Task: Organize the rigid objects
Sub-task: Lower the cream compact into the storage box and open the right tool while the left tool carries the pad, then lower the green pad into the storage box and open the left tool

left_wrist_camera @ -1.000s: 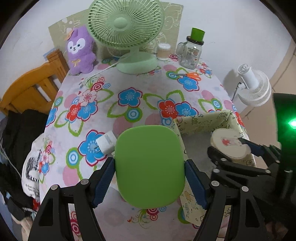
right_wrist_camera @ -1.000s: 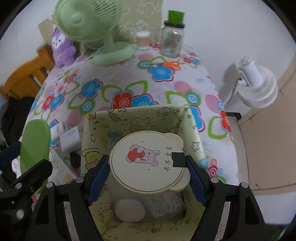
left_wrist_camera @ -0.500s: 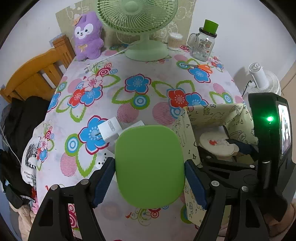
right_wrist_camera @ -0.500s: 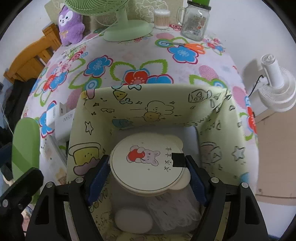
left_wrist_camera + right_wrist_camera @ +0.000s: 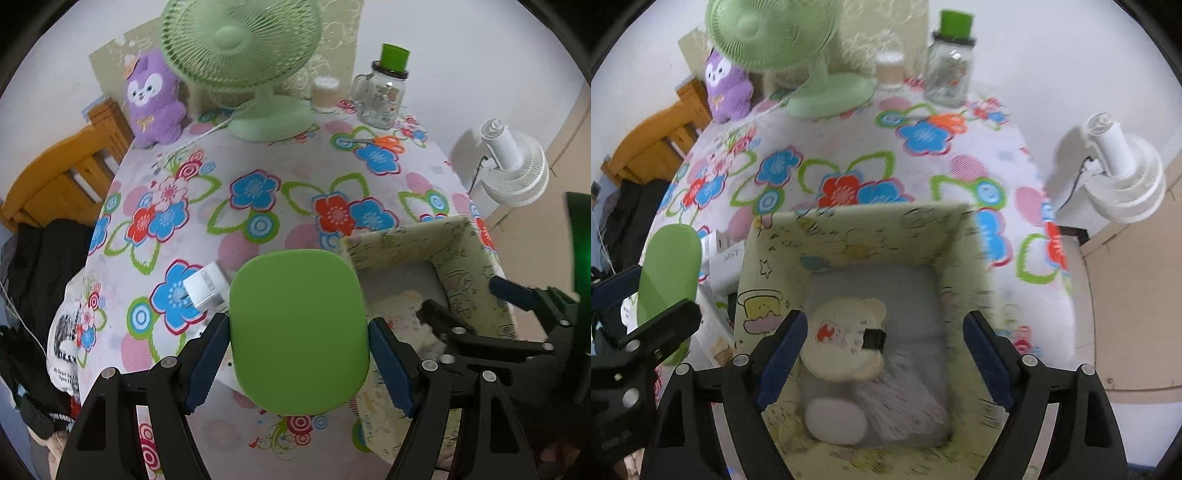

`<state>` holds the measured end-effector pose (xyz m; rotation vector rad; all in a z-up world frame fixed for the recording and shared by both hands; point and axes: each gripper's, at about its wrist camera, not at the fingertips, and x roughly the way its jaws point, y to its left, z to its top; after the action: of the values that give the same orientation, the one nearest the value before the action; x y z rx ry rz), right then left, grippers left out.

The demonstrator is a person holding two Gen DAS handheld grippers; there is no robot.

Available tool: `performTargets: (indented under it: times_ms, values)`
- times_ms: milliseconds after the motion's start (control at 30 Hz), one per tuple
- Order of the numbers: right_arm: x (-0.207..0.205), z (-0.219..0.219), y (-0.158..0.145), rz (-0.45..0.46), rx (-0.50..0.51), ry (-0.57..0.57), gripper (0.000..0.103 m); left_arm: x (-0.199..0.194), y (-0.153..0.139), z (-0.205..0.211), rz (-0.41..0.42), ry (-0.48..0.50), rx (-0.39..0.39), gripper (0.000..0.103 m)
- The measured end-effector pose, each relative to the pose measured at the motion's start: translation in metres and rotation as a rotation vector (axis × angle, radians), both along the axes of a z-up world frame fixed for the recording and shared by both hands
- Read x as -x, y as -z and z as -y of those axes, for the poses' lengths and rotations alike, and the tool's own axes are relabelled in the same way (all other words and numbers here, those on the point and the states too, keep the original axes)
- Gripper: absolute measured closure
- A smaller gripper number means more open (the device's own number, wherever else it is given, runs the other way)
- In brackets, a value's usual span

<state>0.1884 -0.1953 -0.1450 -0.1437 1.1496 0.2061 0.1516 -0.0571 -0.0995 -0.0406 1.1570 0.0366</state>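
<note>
Two handheld grippers in black plastic with blue finger pads.

The left gripper [image 5: 298,349] has angular black arms, each joined by round silver screw heads, ending in dark blue pads [image 5: 207,363] with ridged, saw-toothed inner faces. The right gripper [image 5: 884,360] is built alike: black linkages, silver pivots, blue serrated fingers [image 5: 988,363]. From the left wrist view, a black housing behind the right gripper glows green at the frame's right edge. No sleeve or hand is in view.

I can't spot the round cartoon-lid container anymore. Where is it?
In the right wrist view, the round container lies inside the patterned storage box, left side, above a white oval object.
</note>
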Motion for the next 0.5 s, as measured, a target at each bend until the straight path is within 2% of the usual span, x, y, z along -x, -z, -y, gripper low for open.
performTargets:
  times_ms: [233, 500]
  values:
    - [0.013, 0.039, -0.03, 0.081, 0.017, 0.05, 0.015, 0.0, -0.008, 0.032, 0.025, 0.054, 0.004, 0.025]
    - [0.023, 0.084, -0.034, 0.091, 0.015, 0.147, 0.015, -0.008, -0.004, 0.07, 0.021, 0.135, 0.018, 0.025]
